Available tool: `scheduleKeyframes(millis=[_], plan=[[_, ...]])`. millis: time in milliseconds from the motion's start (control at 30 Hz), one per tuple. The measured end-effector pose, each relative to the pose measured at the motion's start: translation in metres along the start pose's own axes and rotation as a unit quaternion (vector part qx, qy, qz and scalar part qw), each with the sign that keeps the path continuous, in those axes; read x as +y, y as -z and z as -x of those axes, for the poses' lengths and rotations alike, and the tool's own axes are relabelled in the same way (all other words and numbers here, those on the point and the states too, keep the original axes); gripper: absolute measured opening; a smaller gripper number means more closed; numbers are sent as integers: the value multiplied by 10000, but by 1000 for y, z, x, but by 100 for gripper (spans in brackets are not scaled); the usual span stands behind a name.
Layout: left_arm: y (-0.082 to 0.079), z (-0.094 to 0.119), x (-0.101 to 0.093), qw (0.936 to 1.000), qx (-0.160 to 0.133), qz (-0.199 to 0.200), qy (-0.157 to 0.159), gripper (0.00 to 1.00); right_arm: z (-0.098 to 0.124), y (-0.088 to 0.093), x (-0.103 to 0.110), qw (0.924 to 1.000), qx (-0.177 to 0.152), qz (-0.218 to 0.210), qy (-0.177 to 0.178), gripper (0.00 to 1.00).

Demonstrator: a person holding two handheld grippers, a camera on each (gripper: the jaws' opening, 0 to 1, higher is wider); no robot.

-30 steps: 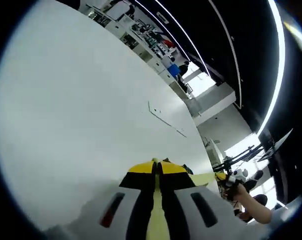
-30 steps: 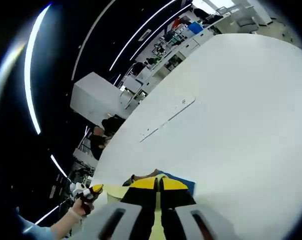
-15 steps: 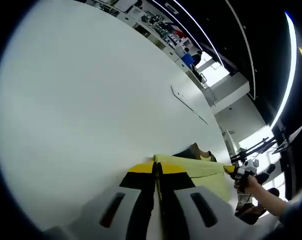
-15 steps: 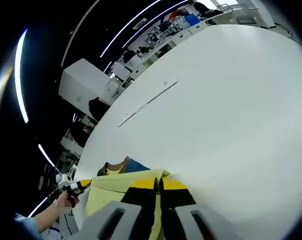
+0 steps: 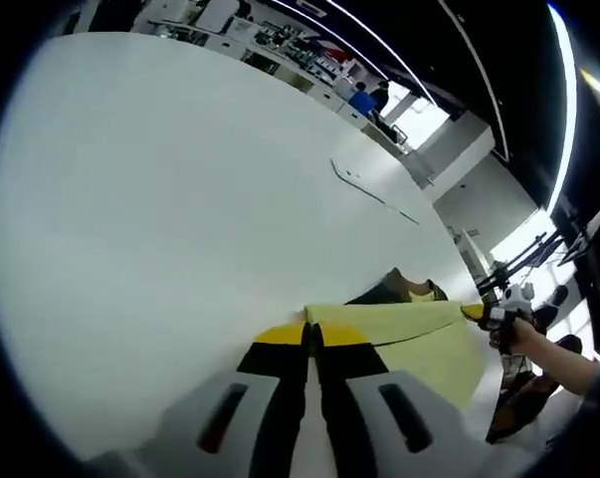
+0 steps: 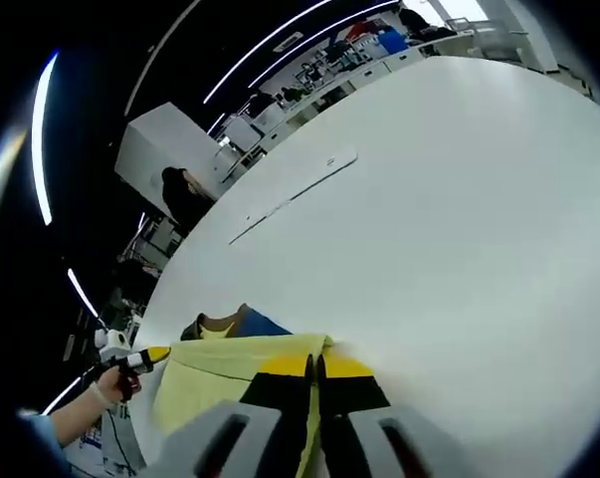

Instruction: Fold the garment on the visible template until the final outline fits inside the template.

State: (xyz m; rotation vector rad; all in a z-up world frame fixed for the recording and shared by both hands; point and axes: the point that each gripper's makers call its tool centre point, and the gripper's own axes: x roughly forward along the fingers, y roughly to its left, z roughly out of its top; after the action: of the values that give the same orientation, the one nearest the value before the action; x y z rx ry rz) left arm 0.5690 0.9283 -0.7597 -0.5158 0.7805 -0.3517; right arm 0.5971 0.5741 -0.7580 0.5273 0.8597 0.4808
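Left claw clenched on one corner of the yellow garment, jaws pressed together over the cloth edge; right claw clenched likewise on the opposite corner, cloth stretched between the two just above the white worktop. Beyond the yellow edge, a darker brown and blue part of the garment lies bunched on the worktop. Farther off, a thin outline mark on the worktop, well apart from the garment.

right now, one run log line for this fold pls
stage: mid-fold | left tongs: shut on yellow garment | right tongs: shut on it | edge stretched between | white table
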Motion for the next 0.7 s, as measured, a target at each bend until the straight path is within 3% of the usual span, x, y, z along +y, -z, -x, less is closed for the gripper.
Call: scheduleKeyframes(millis=[67,167,200,267,300,333,400,433,467,500,567,600,633,667,700], plan=[[-2,1,-1,9998,-38,-173,38,0,2,-1,3,9996,-30,289,-1,0],[-5,4,-3,9996,-78,-248,88,1,6,-2,15,9982,-12,574,-146,14],[-8,6,-5,9991,-131,-365,140,2,8,-4,18,9971,-42,735,-171,21],[-13,9,-7,9964,-182,-814,132,7,14,-4,20,9929,40,1185,-71,27],[-14,11,-6,9950,-161,-981,69,10,17,-6,21,9873,73,1589,-21,30],[-15,11,-6,9932,-178,-1151,21,14,17,-6,20,9851,85,1715,24,32],[-18,13,-8,9850,-185,-1716,-57,23,21,-5,18,9703,253,2400,193,38],[-19,14,-9,9776,-121,-2097,-156,26,22,-4,17,9608,333,2739,267,38],[-22,15,-10,9716,-135,-2353,-208,28,24,-4,15,9453,436,3206,414,38],[-24,16,-12,9603,-97,-2775,-271,28,25,-3,15,9333,525,3523,463,37],[-24,16,-16,9466,6,-3211,-303,28,26,-4,17,9047,636,4176,557,37],[-25,16,-19,9351,56,-3529,-303,28,26,-5,20,8863,657,4548,576,37],[-24,16,-20,9281,139,-3707,-309,27,25,-6,21,8730,662,4795,596,36],[-22,16,-21,9135,254,-4047,-342,25,25,-8,21,8573,679,5057,685,34],[-21,15,-21,9084,287,-4157,-355,25,25,-11,19,8314,747,5442,837,31]])
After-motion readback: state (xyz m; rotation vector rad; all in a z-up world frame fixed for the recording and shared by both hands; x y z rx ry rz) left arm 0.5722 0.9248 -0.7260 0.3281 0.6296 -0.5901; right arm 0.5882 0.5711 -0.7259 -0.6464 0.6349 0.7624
